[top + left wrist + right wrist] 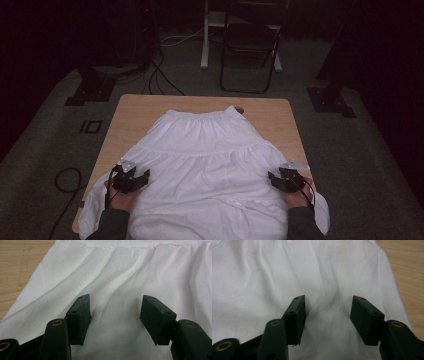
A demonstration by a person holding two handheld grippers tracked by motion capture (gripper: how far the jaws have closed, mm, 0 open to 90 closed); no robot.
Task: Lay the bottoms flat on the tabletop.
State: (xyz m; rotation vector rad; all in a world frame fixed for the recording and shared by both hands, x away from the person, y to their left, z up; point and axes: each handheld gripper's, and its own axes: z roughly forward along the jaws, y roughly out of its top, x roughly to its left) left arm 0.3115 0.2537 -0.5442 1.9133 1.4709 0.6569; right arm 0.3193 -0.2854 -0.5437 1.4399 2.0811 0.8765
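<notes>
A white gathered skirt (205,150) lies spread flat on the wooden table (135,107), its elastic waistband at the far end and its wide hem toward the person. My left gripper (143,175) rests over the skirt's near left part, held in a sleeved hand. In the left gripper view its jaws stand open (115,307) just above wrinkled white cloth (120,277), with nothing pinched. My right gripper (273,176) sits over the near right part. Its jaws are open too (327,307), with a soft ridge of cloth (287,272) running between them.
Bare table wood (15,270) shows left of the skirt and also on the right side (407,265). A small dark object (240,109) lies by the waistband. Beyond the table stand a folding chair (250,45) and a white post (205,35); cables (160,75) cross the carpet.
</notes>
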